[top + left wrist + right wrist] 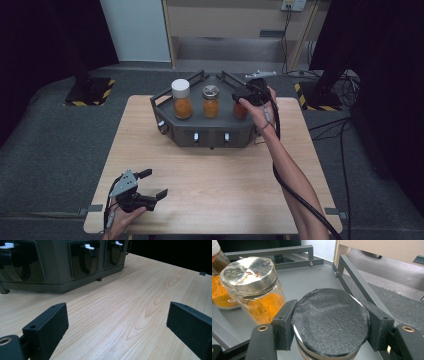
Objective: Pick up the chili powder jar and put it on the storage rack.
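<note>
- The right gripper has its jaws clamped on the black lid of a jar; one jaw presses each side of the lid's rim in the right gripper view.
- That jar stands at the right end of the dark grey rack, which sits on the far half of the wooden bench. In the high view the right hand and gripper cover the jar's top, and only its reddish-orange contents show below.
- Just beside it, in the middle of the rack, stands a foil-topped jar of orange powder; it is near the left jaw but apart from it.
- Farther along, at the rack's left end, a white-capped jar of orange powder stands clear of the gripper.
- The rack's raised rail runs close along the far side of the gripped jar, hemming in the right jaw.
- The left gripper rests at the near left corner of the bench, well apart from the rack, its jaws spread wide with bare wood between them.
- The left gripper view looks across the bench at the rack's front face, where white levers sit above dark recesses.
- A black cable trails from the right gripper along the forearm.
</note>
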The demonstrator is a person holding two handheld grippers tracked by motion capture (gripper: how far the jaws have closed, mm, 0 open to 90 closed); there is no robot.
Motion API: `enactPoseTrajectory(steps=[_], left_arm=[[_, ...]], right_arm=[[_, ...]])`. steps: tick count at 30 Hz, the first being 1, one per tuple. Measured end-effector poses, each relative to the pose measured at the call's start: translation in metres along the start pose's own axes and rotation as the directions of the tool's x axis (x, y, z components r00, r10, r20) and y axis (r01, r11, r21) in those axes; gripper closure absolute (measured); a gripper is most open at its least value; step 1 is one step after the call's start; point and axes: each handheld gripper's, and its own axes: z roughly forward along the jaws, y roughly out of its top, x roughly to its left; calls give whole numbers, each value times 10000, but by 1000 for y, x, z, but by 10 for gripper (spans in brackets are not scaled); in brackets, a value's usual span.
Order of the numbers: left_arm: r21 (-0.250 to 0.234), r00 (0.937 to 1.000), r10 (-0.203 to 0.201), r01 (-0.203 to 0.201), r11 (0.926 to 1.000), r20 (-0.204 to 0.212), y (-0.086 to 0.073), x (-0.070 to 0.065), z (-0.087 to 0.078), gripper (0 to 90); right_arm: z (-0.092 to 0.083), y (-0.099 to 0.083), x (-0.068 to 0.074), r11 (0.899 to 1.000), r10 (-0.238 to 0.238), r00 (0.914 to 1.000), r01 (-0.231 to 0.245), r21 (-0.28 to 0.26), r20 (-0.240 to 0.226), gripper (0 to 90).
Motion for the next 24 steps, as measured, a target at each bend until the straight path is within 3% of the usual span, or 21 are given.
enactPoseTrajectory(steps=[9, 20, 24], left_arm=[[9, 10000, 5, -5, 10000, 8, 0, 0, 0, 30], [2, 10000, 12, -12, 10000, 7, 0, 0, 0, 30], [-2, 10000, 12, -12, 10000, 6, 0, 0, 0, 30]], right_arm=[[2, -4, -3, 9997, 232, 9997, -232, -71, -56, 348], [3, -6, -2, 9998, 134, 9999, -134, -114, -42, 339], [0, -6, -2, 9996, 111, 9999, -112, -252, -16, 252]])
